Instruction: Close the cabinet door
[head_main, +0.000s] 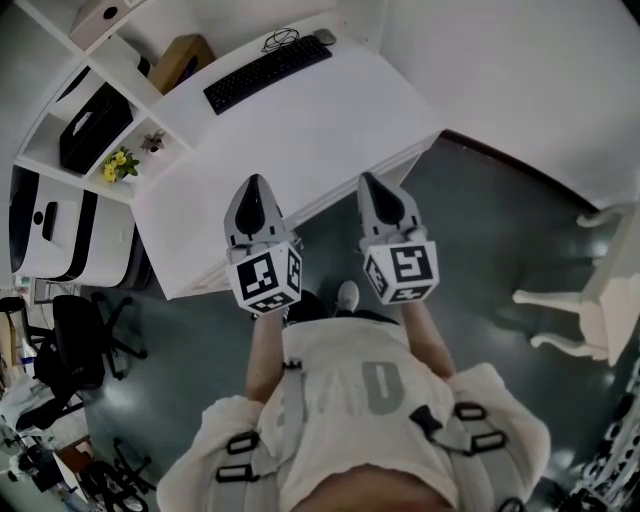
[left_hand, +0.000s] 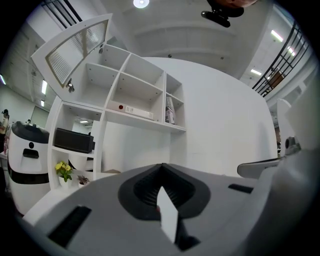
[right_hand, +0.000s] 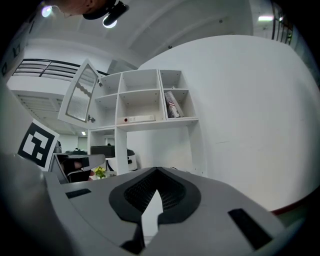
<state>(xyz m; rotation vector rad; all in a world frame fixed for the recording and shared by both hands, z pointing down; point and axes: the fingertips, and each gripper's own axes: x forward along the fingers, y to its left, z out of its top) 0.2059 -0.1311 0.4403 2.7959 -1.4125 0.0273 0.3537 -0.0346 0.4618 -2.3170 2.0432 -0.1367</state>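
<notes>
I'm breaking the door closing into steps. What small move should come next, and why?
Probably lift the left gripper up and forward toward the cabinet door. The door stands open at the top left of the shelf unit, well above the gripper, which does not touch it. The gripper's jaws are together with nothing between them, so it could push the door's outer face.

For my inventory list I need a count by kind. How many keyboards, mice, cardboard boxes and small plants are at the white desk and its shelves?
Keyboard: 1
Mouse: 1
Cardboard box: 1
Small plants: 2
Total: 5
</notes>
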